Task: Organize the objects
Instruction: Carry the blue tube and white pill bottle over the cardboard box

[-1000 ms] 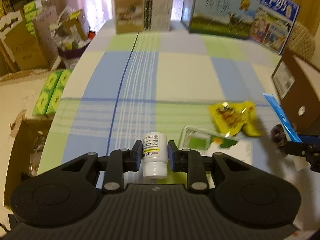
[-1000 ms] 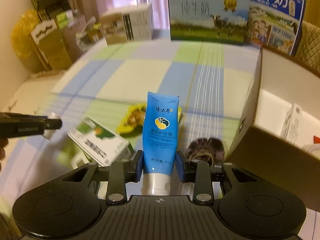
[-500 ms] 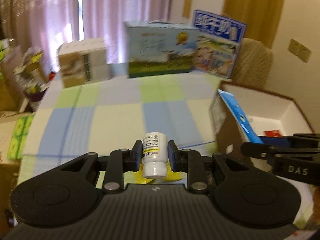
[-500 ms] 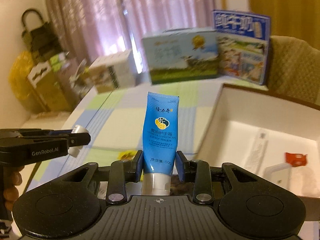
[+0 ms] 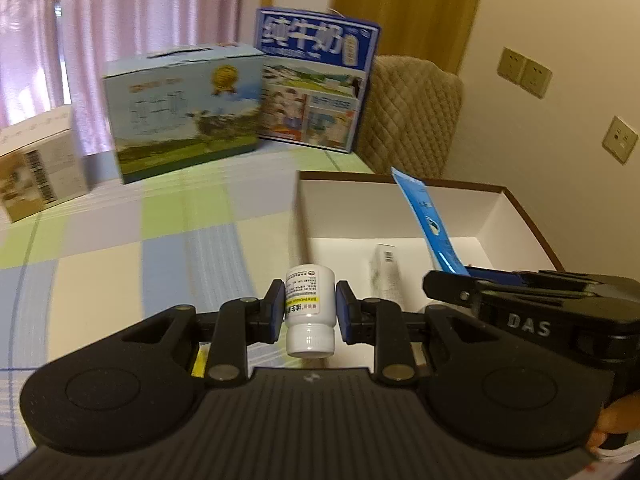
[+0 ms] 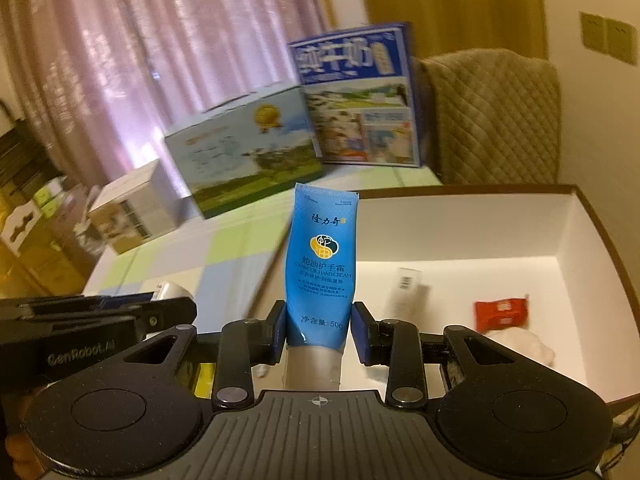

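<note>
The left tongs (image 5: 310,312) are clenched on a small white pill bottle (image 5: 309,312), which sits between the blue pads with its cap end toward the camera and its labelled body pointing forward. Just ahead of these tongs and to their right lies an open box (image 5: 400,204) with a brown rim and white inside, resting on the checked tabletop (image 5: 160,240). The bottle is held at about the box's near left corner.

The right tongs (image 6: 319,328) are clenched on a blue hand cream tube (image 6: 322,264), gripped low on its body just above the pale cap, with the flat crimped end standing up and forward. Seen from the left wrist, these tongs (image 5: 444,284) sit just to the right of the left tongs, the tube (image 5: 430,226) slanting up over the box's interior. From the right wrist, the left tongs (image 6: 176,300) appear close on the left side, with a bit of the white bottle (image 6: 170,290) showing at their tip.

Inside the box, ahead and to the right of the right tongs, lie a slim white carton (image 6: 404,288), a small red packet (image 6: 502,312) and something white and soft (image 6: 520,344) beside it. Beyond both tongs, at the far side of the tabletop, stand two milk cartons (image 5: 316,84) and a smaller pale box (image 5: 36,164).
</note>
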A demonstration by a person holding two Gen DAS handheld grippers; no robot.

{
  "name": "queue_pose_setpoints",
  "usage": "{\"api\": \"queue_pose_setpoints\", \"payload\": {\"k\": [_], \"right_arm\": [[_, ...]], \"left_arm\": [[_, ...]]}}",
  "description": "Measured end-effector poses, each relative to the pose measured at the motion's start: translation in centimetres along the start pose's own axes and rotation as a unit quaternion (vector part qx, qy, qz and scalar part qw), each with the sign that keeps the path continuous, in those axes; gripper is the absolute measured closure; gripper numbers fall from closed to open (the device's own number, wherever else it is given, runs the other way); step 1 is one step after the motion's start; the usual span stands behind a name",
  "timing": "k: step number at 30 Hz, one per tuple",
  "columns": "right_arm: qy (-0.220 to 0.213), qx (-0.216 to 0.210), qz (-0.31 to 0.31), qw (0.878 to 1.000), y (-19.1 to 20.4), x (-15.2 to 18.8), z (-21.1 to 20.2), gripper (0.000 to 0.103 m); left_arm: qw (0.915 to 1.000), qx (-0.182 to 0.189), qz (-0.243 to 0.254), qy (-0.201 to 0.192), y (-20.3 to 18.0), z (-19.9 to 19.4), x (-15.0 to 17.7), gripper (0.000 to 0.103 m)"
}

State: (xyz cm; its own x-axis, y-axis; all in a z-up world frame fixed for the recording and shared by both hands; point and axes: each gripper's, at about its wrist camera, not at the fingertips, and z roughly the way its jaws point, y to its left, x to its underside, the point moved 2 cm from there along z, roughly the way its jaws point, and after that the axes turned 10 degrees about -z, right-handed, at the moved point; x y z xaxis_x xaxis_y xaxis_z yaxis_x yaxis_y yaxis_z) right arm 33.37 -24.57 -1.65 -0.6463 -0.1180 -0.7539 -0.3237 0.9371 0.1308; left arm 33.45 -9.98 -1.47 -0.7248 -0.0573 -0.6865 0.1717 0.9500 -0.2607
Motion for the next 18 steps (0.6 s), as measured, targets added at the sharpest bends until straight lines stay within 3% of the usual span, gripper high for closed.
{"api": "queue_pose_setpoints", "payload": {"k": [10, 18], "right_arm": [[0.044, 0.027, 0.053, 0.997, -5.5, 0.6, 3.6, 0.072], [0.062, 0.034, 0.066, 0.995, -7.6, 0.3, 5.2, 0.072]], "left_arm": [[0.999, -0.002, 0.028, 0.036, -3.3, 5.8, -1.0, 0.081], [0.9967, -0.011, 0.056, 0.058, -4.9, 9.9, -1.5, 0.081]]}}
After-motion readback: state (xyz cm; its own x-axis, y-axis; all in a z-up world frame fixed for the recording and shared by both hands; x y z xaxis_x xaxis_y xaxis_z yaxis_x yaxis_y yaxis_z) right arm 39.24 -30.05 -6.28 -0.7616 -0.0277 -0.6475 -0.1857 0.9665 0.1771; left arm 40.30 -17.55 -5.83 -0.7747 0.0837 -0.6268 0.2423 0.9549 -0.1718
